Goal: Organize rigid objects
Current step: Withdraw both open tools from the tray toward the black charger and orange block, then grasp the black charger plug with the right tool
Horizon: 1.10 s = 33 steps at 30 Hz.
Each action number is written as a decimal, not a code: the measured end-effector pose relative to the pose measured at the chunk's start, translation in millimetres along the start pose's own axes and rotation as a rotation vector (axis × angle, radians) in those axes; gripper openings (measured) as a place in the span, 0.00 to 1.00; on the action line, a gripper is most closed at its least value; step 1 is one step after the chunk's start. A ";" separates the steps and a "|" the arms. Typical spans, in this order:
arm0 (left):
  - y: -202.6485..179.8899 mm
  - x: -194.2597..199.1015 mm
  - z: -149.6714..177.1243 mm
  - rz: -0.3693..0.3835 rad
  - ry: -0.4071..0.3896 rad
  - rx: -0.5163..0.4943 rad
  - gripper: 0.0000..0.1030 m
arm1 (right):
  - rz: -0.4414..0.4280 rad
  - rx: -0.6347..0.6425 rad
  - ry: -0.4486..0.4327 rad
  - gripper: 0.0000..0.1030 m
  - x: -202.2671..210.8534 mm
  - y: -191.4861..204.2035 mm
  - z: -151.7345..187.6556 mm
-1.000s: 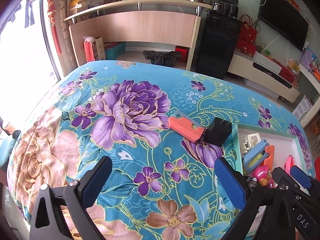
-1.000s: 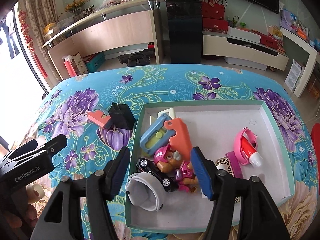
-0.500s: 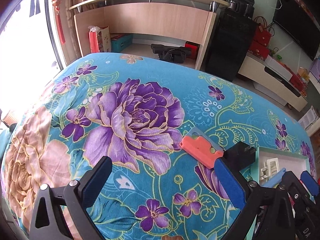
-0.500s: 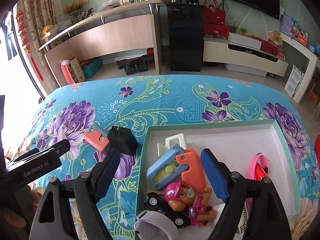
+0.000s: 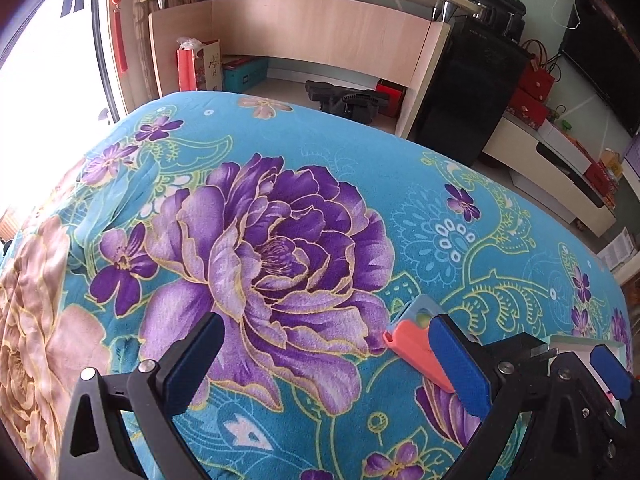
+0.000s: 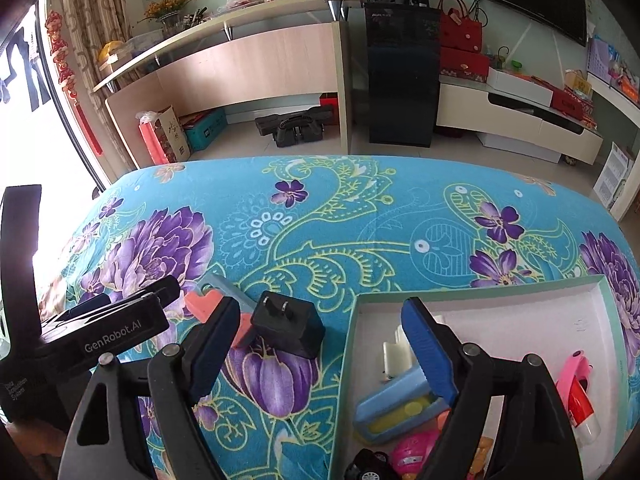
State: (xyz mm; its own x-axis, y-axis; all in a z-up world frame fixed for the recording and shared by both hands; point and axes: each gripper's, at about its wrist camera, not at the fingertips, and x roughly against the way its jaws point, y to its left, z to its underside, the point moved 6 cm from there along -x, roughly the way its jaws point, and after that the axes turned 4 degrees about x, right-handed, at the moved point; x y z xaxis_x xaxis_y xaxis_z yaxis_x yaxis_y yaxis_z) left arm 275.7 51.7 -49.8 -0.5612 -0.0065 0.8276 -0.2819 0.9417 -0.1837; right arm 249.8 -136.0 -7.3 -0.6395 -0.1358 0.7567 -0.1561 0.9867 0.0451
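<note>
A black plug adapter (image 6: 289,326) lies on the floral cloth, between my right gripper's (image 6: 320,344) open fingers and a little ahead. An orange and grey block (image 6: 208,304) lies just left of it, partly behind the left finger. In the left wrist view the orange block (image 5: 416,344) sits just behind the right finger of my open, empty left gripper (image 5: 328,364). The green-rimmed white tray (image 6: 600,304) at right holds a blue case (image 6: 396,408), a pink and red toy (image 6: 576,392), a toy car and pink figures.
The table is covered with a teal cloth with purple flowers (image 5: 272,256). Beyond its far edge stand a wooden counter (image 6: 256,68), a black cabinet (image 6: 400,80) and a low TV bench (image 6: 520,120). My left gripper's body (image 6: 100,332) shows at the left of the right wrist view.
Both grippers have moved forward and left over the table. The right gripper went from over the tray's toys to over the black adapter. Both stayed open.
</note>
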 end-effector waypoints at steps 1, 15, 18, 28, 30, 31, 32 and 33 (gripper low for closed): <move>2.0 -1.7 0.2 -0.004 0.003 0.004 1.00 | -0.002 0.007 0.001 0.81 -2.4 2.9 0.4; 23.6 -11.7 0.8 0.021 0.031 0.052 1.00 | -0.021 0.013 0.052 0.65 -31.0 23.2 12.0; 22.6 -12.6 2.3 0.026 0.037 0.049 1.00 | -0.011 0.009 0.064 0.61 -37.0 22.4 14.6; 10.5 -15.2 4.8 0.038 0.045 0.011 1.00 | -0.014 -0.023 0.075 0.46 -43.3 17.7 18.5; 7.6 -15.2 5.3 0.039 0.046 0.001 1.00 | -0.017 -0.024 0.075 0.44 -43.7 17.9 18.9; 6.3 -15.0 5.6 0.040 0.046 -0.003 1.00 | -0.018 -0.027 0.074 0.44 -43.5 17.6 19.0; 5.5 -14.7 5.8 0.041 0.047 -0.007 1.00 | -0.019 -0.032 0.072 0.43 -42.9 16.9 18.8; 4.9 -14.3 5.9 0.044 0.046 -0.010 1.00 | -0.019 -0.038 0.069 0.43 -41.5 15.8 18.4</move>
State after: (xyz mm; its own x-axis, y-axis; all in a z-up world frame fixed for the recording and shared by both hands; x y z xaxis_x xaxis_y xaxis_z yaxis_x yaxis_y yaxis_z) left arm 277.8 54.5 -65.6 -0.5360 0.0502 0.8427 -0.2496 0.9442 -0.2150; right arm 260.0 -116.5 -50.0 -0.5831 -0.1495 0.7985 -0.1379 0.9869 0.0841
